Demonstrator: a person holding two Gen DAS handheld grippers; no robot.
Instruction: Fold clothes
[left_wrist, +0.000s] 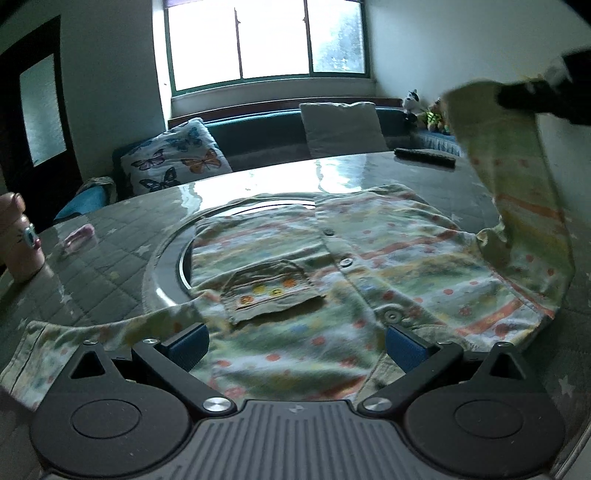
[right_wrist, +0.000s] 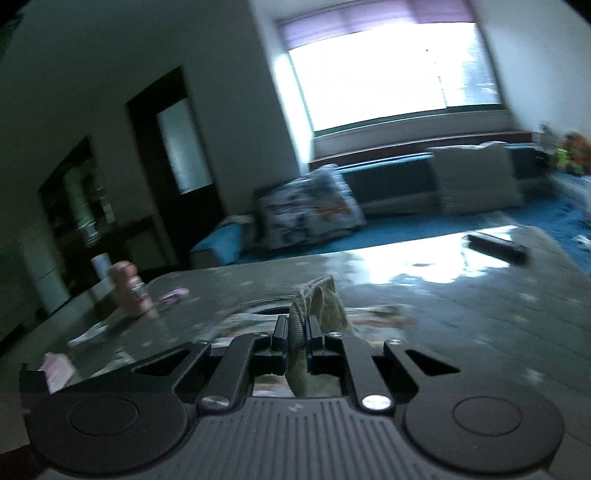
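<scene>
Grey quilted table (left_wrist: 110, 254) under window light. My left gripper (left_wrist: 295, 345) hangs with jaws spread wide over the shirt's (left_wrist: 332, 266) near hem. My right gripper (right_wrist: 297, 334) pinches a sleeve (right_wrist: 321, 299), lifted at the shirt's right. Shirt lies flat, buttoned, mid-table. Dark remote (left_wrist: 424, 158) far right.

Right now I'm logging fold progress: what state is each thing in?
Shirt: spread flat on table, buttoned, one sleeve lifted.
Sleeve: raised off table, pinched at its cuff.
Left claw: open, over shirt's near edge.
Right claw: shut on sleeve.
Remote: lying flat.
</scene>
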